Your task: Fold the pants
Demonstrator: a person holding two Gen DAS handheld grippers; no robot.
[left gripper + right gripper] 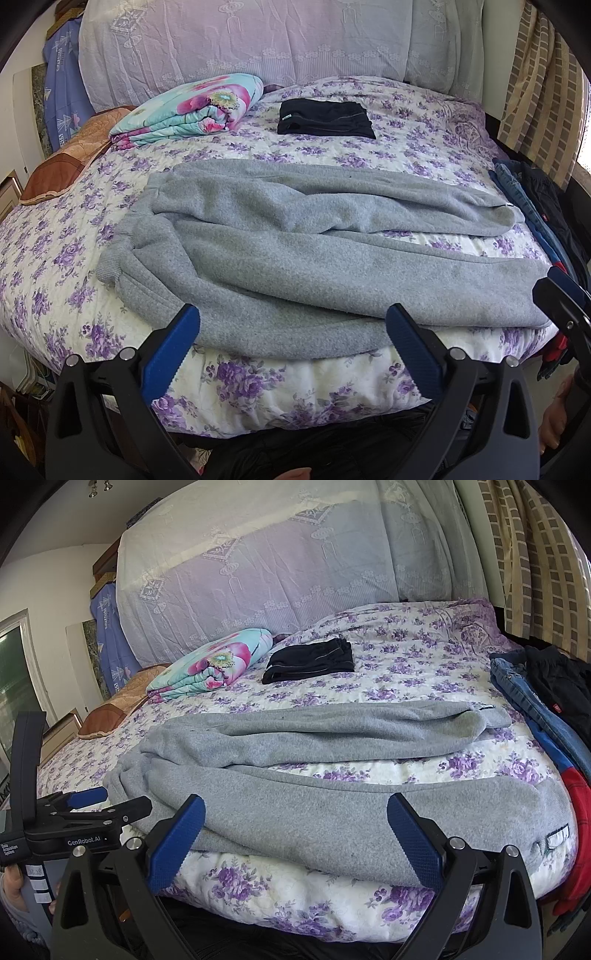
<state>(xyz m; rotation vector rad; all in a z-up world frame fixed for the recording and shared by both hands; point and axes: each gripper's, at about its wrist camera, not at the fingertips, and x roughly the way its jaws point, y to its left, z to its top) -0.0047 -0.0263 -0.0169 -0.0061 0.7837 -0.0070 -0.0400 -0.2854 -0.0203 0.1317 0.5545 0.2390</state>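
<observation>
Left wrist view looks over the bed (258,398), where the grey pants (295,266) lie spread sideways on the floral quilt, cuffs to the left, waistband to the right, the two legs splayed apart with a strip of quilt showing between them. The near leg runs right along the mattress edge. That seems the main risk to me: a pull toward the person could drag the thick fleece off the side. Pinching only the top layer would likely leave the underside rumpled, and the pile of clothes (546,709) just beside the waistband could snag in the fold.

The left gripper (291,332) hangs with its jaws spread wide, empty, tips just short of the near leg's hem. The right gripper (295,819) is equally wide and holds nothing; whether its tips touch the fabric I cannot tell.
</observation>
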